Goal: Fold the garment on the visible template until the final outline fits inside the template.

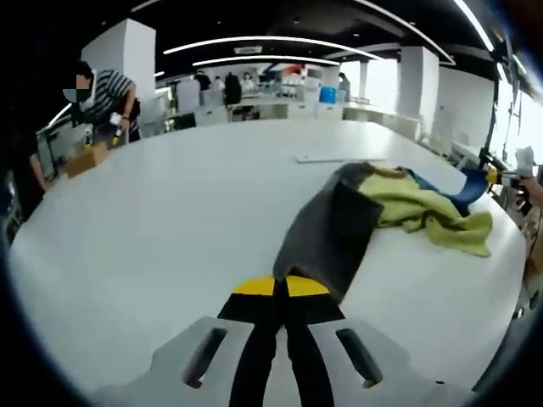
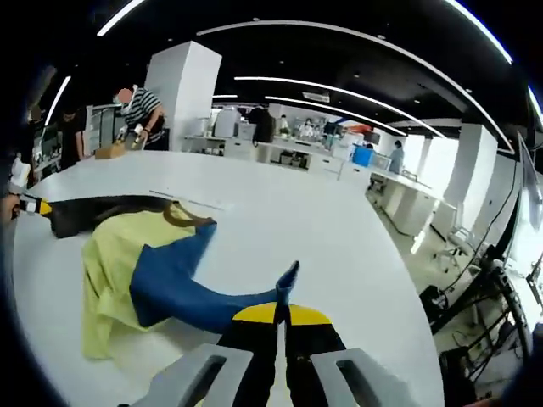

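A crumpled garment (image 1: 407,208) of grey, yellow-green and blue panels lies on a white surface (image 1: 170,220). In the left gripper view, the left gripper (image 1: 281,287) at lower centre has its fingers clamped on the grey edge. In the right gripper view, the right gripper (image 2: 281,315) at lower centre has its fingers pinched on a blue tip.

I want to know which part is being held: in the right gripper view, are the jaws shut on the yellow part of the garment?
No, the right gripper is shut on the tip of the blue sleeve, while the yellow part lies apart on the table.
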